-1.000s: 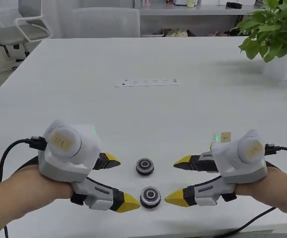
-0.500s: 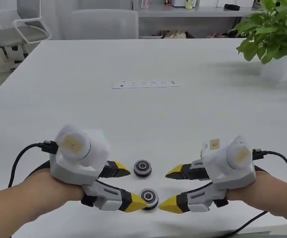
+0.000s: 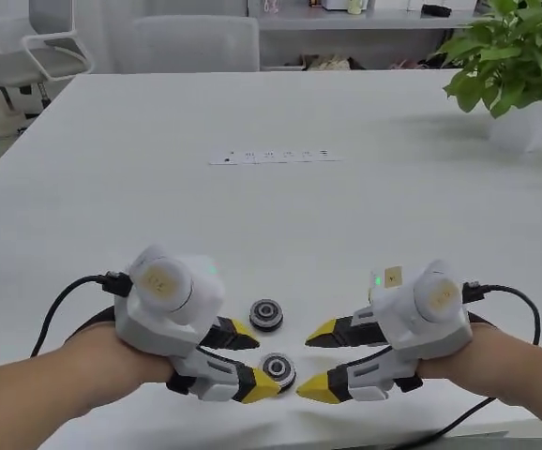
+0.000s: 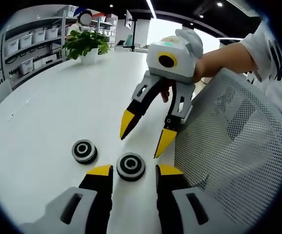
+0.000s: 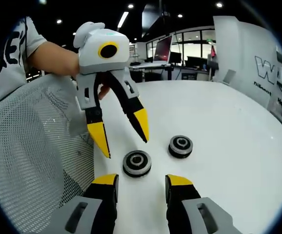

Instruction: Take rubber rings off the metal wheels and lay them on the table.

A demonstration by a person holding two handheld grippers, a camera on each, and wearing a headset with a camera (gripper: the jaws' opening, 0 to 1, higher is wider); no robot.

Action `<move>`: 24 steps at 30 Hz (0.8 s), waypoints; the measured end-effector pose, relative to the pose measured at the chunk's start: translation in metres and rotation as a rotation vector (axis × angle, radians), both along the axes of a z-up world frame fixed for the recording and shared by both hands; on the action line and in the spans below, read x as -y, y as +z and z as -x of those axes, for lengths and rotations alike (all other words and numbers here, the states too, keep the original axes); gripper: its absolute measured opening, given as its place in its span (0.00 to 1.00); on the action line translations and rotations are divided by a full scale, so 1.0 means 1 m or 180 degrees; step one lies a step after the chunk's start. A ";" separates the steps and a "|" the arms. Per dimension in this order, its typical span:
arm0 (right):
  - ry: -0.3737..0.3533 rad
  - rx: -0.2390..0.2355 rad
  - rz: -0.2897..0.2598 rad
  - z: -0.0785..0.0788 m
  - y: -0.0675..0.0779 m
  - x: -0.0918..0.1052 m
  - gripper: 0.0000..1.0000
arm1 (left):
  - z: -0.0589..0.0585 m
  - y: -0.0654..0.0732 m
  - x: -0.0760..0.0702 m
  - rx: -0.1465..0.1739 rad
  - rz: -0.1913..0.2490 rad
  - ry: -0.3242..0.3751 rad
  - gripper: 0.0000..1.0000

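Near wheel [image 3: 278,370] is seen flat by the desk's [image 3: 365,216] front edge, axle upright. It is centred just ahead of both jaw pairs. Left gripper [image 3: 260,357] and right gripper [image 3: 306,363] are spread wide, empty, facing; left judged marginally nearer. Far wheel [image 3: 266,315] lies just beyond.

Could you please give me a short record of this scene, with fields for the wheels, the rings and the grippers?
near wheel: on the table, at the jaw tips of both hand-held grippers, not clamped
far wheel: on the table, untouched
rubber rings: on both wheels
left hand-held gripper: open
right hand-held gripper: open
background: power strip, potted plant
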State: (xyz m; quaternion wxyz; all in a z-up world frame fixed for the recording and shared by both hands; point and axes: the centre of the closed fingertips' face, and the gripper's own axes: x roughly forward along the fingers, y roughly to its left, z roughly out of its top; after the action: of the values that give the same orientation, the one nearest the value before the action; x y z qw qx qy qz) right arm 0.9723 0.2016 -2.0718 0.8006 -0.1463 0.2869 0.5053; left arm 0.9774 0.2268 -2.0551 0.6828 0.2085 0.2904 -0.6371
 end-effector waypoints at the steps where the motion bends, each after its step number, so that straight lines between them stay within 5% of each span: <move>1: 0.0001 0.0003 0.0008 0.000 0.000 0.000 0.36 | 0.000 0.000 0.000 0.0007 -0.0001 -0.0008 0.29; 18: 0.0041 -0.0021 0.0065 0.005 -0.006 0.002 0.36 | 0.001 -0.012 0.009 0.0079 -0.0071 -0.0097 0.17; 24: 0.0056 -0.0004 0.0075 0.004 -0.006 0.001 0.36 | 0.001 -0.014 0.011 0.0199 -0.0082 -0.0183 0.16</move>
State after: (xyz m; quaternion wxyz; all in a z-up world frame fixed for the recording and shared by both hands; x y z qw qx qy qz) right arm 0.9678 0.2005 -2.0773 0.7942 -0.1579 0.2921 0.5089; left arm 0.9759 0.2160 -2.0687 0.6703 0.2454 0.2711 -0.6458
